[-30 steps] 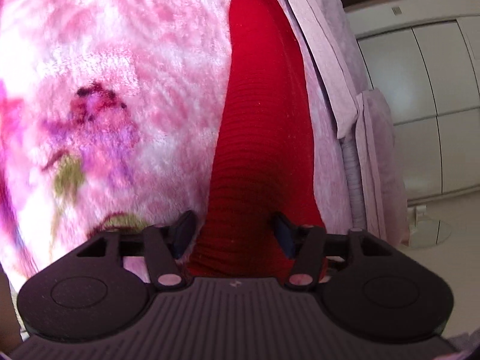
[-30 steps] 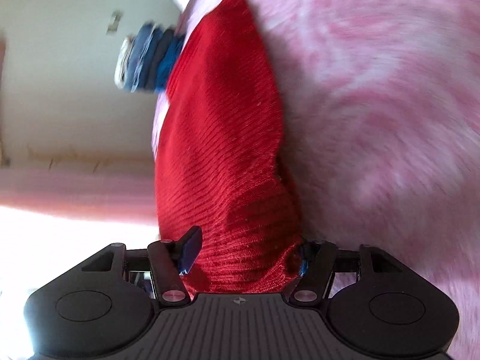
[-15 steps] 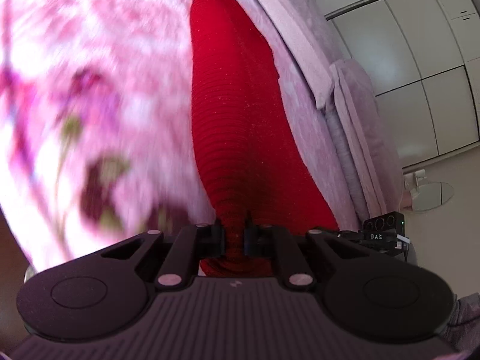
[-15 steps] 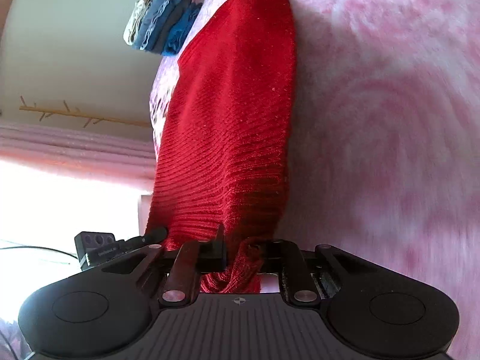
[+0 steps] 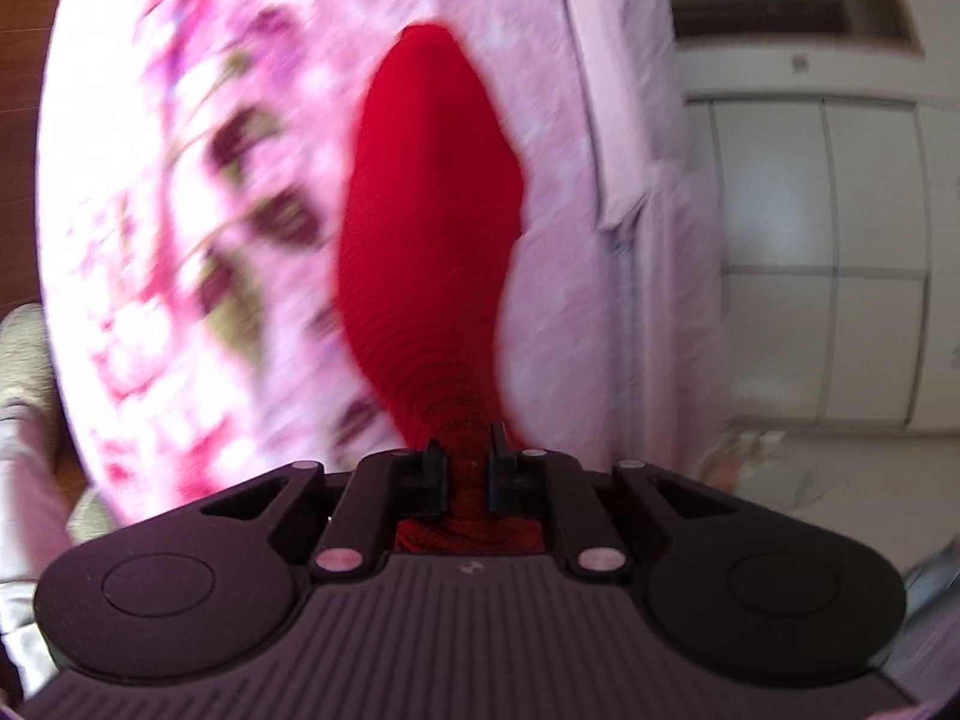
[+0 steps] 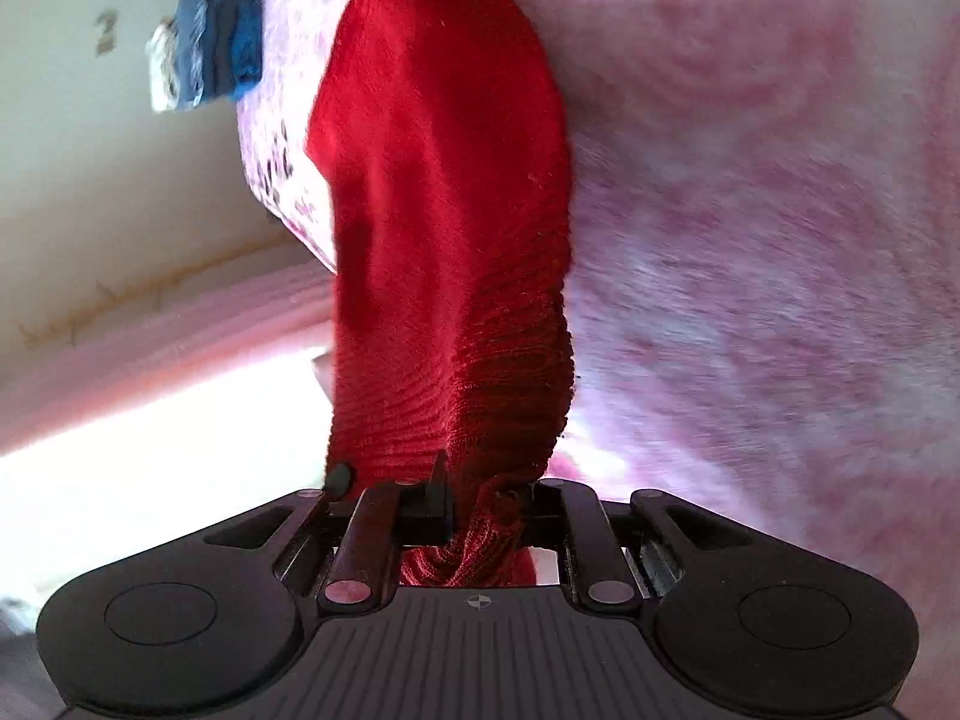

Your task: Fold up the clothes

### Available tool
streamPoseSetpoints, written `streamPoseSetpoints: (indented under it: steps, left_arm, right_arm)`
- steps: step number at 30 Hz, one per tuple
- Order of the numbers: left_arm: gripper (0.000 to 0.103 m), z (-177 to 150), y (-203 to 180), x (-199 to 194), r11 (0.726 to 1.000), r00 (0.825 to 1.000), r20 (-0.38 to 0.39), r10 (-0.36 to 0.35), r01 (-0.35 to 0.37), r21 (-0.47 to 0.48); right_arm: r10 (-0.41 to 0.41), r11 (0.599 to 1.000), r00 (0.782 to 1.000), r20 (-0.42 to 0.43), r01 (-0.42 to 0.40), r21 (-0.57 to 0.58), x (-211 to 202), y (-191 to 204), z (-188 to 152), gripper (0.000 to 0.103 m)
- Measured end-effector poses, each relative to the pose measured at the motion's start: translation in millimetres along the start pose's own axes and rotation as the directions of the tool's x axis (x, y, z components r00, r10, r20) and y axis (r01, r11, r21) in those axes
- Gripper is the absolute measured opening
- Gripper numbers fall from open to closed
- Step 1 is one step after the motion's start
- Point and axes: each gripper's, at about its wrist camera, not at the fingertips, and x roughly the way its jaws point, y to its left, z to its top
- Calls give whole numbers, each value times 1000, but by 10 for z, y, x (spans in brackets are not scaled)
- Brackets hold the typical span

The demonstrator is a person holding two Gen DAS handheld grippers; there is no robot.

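— Two grippers are seen, one per view. What is shown from the left wrist?

— The left gripper (image 5: 461,468) is clamped on a bunched edge of a red ribbed knit garment (image 5: 429,210). The cloth is pinched between the two black fingers (image 5: 427,477) and is stretched away from them over a pink floral blanket (image 5: 180,210), on which its far end is laid. A white panelled wardrobe (image 5: 828,252) is seen at the right, past a pale lilac sheet edge (image 5: 624,90). Much of the blanket is blurred.

— And from the right wrist?

— The right gripper (image 6: 480,498) is likewise closed on the same red garment (image 6: 444,192), a gathered fold being squeezed between its fingers (image 6: 429,504). From there the cloth is drawn taut toward the top of the view, over the fluffy pink blanket (image 6: 780,240). A stack of folded blue clothes (image 6: 210,42) is seen at the upper left, on the blanket's far edge. A cream wall (image 6: 90,192) is visible beyond it.

— Is the garment lying flat?

— Near the grippers it is held up off the blanket; farther away, that cannot be told for certain.
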Motion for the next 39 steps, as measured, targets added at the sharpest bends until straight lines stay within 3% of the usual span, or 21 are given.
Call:
streamPoseSetpoints:
  steps: [4,7,10,13,16,18,19,21,23,25,27,29,31,34,35,36,37,38,39]
  left_arm:
    - [9,618,-295,283,998,999,-28,-43,41,-56]
    - [12,1063,-342,505,990,996,-25,-85,82,-118]
    - [16,1512,-222,757,978,995,28,-99,103,-184]
    - [19,1919,-12,1030,961,995,70,-67,83,-263]
    - [25,2164,243,1225,922,994,100,-33,69,-381]
    - [29,2262,320,1265,905,992,116,-40,85,-416]
    - [34,2286,293,1243,913,991,119,-58,101,-396]
    - [57,2309,199,1143,936,986,148,-81,126,-330]
    - [65,2295,63,927,963,971,227,-73,128,-237]
    - [65,2260,-13,764,980,959,275,-62,111,-165]
    - [65,2194,-79,738,996,965,263,-18,42,-82]
    - [65,2123,-143,730,999,968,250,31,-34,7]
    - [65,2032,-194,855,987,970,226,96,-121,103]
    - [63,1968,-215,1144,963,966,218,136,-181,201]
    - [55,1963,-218,1212,958,965,219,141,-189,216]
    - [21,1955,-219,1283,955,966,215,140,-190,229]
    - [7,1939,-222,1335,953,967,212,141,-191,236]
    - [8,1899,-237,1319,953,965,224,133,-186,237]
    - [8,1835,-265,1262,952,961,250,115,-179,248]
  right_arm:
    - [11,998,1000,-19,-10,60,-44,483,577,15]
    - [29,996,999,38,-32,87,-72,751,1048,15]
    - [38,992,993,107,-50,112,64,898,1540,15]
    - [38,982,984,174,-69,177,304,859,1995,15]
    - [8,956,971,240,-77,282,569,603,2278,16]
    - [13,935,959,282,-112,337,712,474,2379,24]
    - [37,928,952,305,-146,343,726,443,2372,28]
    - [82,917,933,350,-209,341,735,394,2353,41]
    - [112,931,908,404,-239,278,639,436,2301,56]
    - [109,965,877,467,-206,160,505,581,2247,73]
    - [115,986,842,527,-161,42,371,725,2193,74]
    - [111,991,820,562,-46,-128,260,929,2109,74]
    - [70,947,813,578,129,-295,235,1150,2006,74]
    - [-48,835,829,558,340,-433,525,1309,1981,74]
    - [-78,805,835,545,375,-460,574,1240,1934,74]
    - [-108,772,839,533,409,-487,622,1171,1887,74]
    - [-138,744,841,524,437,-506,694,1111,1860,66]
    - [-165,727,839,519,459,-511,802,1067,1864,14]
    - [-180,713,833,524,477,-514,886,1034,1860,12]
